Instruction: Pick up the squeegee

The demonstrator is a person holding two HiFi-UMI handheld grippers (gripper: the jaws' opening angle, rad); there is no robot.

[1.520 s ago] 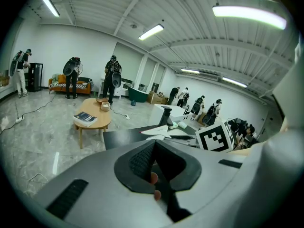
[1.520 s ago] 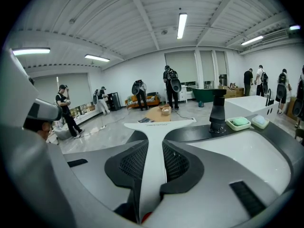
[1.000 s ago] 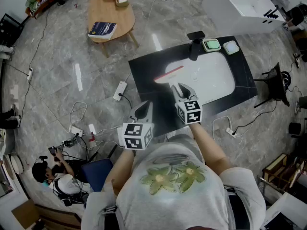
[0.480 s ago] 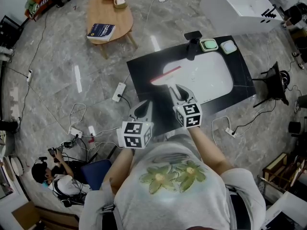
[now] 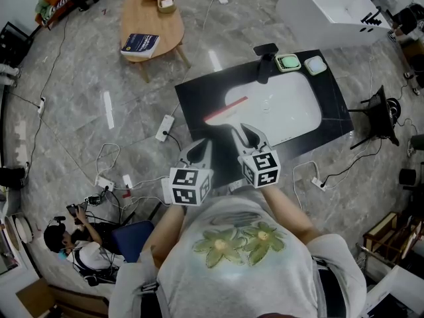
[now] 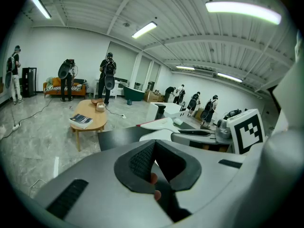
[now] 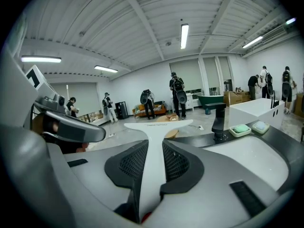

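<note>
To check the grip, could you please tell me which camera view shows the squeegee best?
The right gripper view: the squeegee fills its centre, its white handle clamped between the right tool's pads. The head view shows it whole but small by the sink; the left gripper view shows only its blade end.

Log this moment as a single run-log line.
task: pick up squeegee | right tool: shut on squeegee handle, blade end forward | left tool: shut, empty | sink: to the squeegee's right
</note>
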